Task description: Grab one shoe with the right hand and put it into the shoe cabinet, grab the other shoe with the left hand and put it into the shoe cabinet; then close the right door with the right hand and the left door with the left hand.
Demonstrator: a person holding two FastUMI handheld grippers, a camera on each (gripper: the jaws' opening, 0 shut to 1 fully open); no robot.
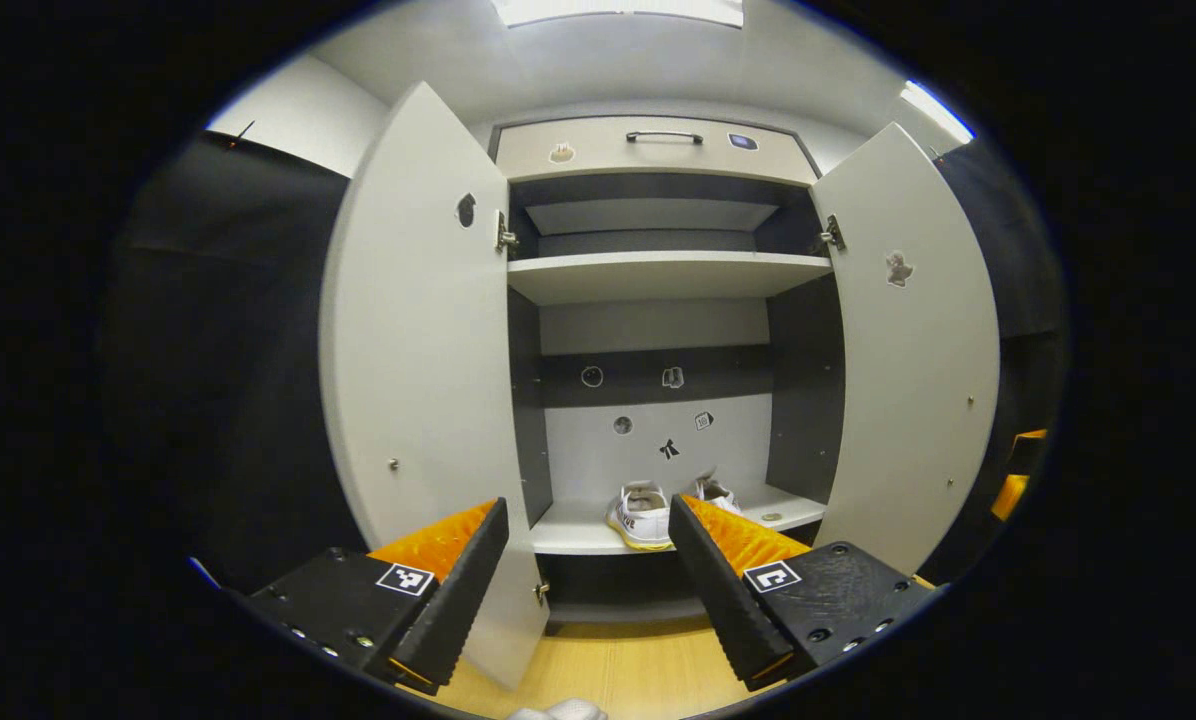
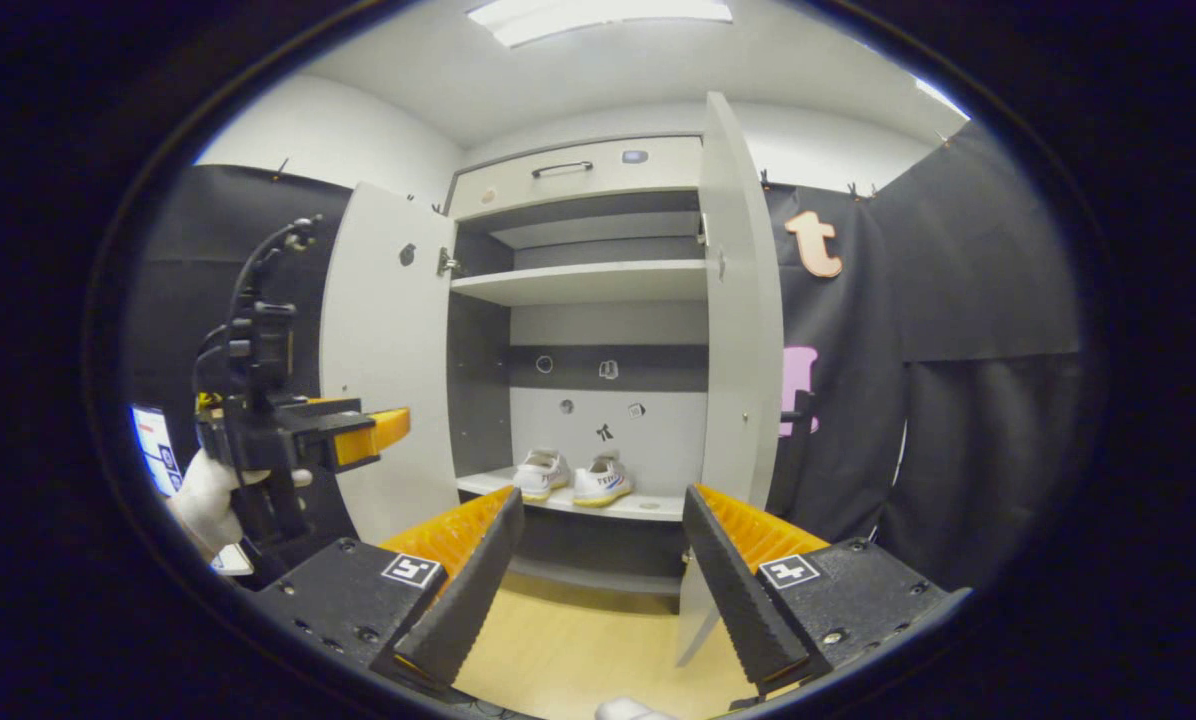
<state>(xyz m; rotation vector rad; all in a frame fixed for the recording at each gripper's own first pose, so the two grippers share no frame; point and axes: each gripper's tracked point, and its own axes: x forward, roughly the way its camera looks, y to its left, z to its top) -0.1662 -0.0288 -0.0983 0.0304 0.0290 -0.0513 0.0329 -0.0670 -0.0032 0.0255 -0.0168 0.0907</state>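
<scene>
Two white shoes with yellowish soles stand side by side on the lower shelf (image 1: 578, 535) of the shoe cabinet, one shoe (image 1: 641, 515) to the left of the other shoe (image 1: 715, 493); the right gripper view shows them as shoe (image 2: 542, 473) and shoe (image 2: 603, 481). Both doors are swung wide: left door (image 1: 418, 370), right door (image 1: 913, 350). My left gripper (image 1: 588, 570) is open and holds nothing, a short way in front of the cabinet. My right gripper (image 2: 598, 585) is open too, near the right door (image 2: 743, 330). The left gripper (image 2: 303, 435) in a gloved hand appears at the left there.
The cabinet has an upper shelf (image 1: 658, 275) and a drawer with a handle (image 1: 663, 137) on top. Light wooden floor (image 1: 618, 660) lies in front. Black cloth walls (image 2: 958, 380) flank the cabinet on both sides.
</scene>
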